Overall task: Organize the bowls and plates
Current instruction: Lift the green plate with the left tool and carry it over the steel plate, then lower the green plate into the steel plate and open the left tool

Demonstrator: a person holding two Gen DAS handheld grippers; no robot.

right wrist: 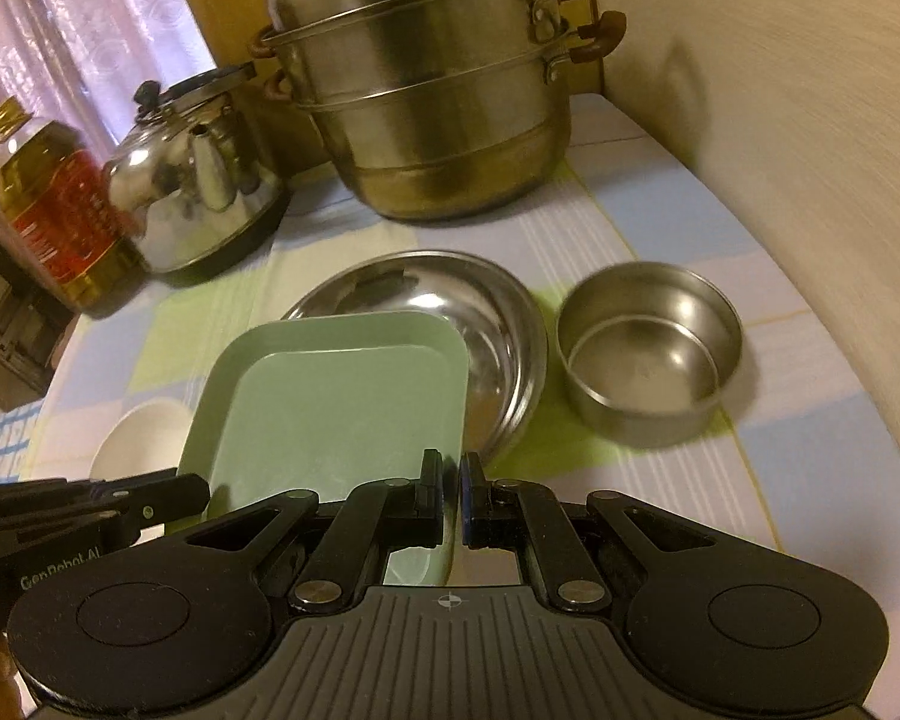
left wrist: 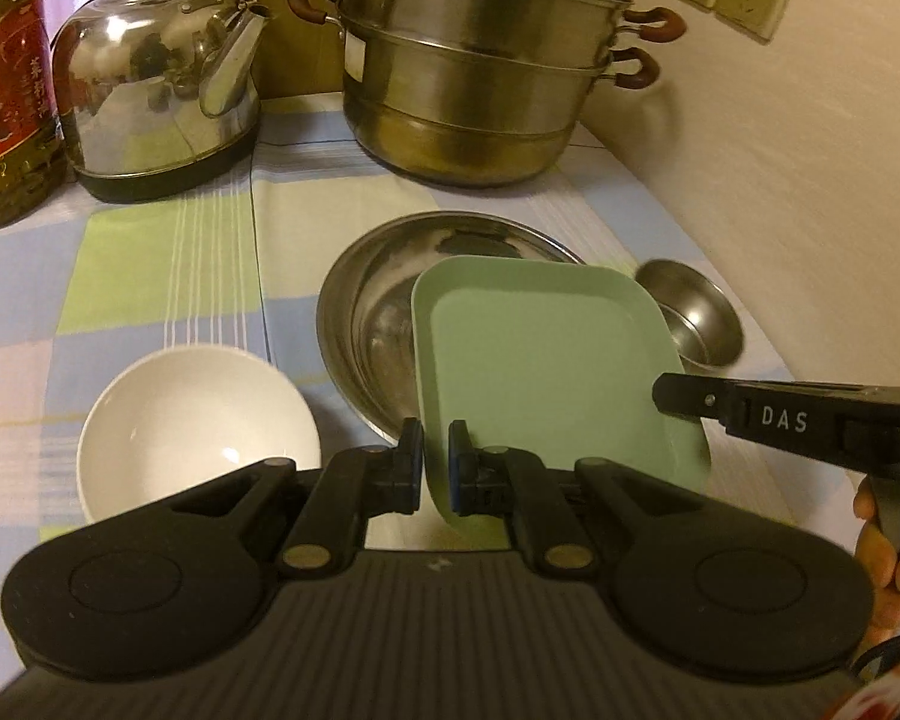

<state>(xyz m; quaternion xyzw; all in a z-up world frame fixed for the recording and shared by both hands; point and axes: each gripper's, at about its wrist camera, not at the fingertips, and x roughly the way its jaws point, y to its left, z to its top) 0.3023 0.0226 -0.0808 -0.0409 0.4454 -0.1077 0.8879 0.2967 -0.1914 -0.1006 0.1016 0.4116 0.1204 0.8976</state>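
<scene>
A light green square plate (left wrist: 546, 360) is held tilted over a wide steel plate (left wrist: 366, 312). My left gripper (left wrist: 436, 450) is shut on the green plate's near left rim. My right gripper (right wrist: 451, 483) is shut on its right rim, and its fingers (left wrist: 690, 399) show from the side in the left wrist view. In the right wrist view the green plate (right wrist: 330, 396) covers part of the steel plate (right wrist: 498, 324). A white bowl (left wrist: 198, 426) sits to the left on the cloth. A small steel bowl (right wrist: 648, 348) stands right of the steel plate.
A large stacked steel steamer pot (left wrist: 480, 72), a steel kettle (left wrist: 156, 90) and an oil bottle (left wrist: 6, 84) stand along the back. A wall (left wrist: 780, 150) runs close along the right side. A checked cloth (left wrist: 168, 252) covers the table.
</scene>
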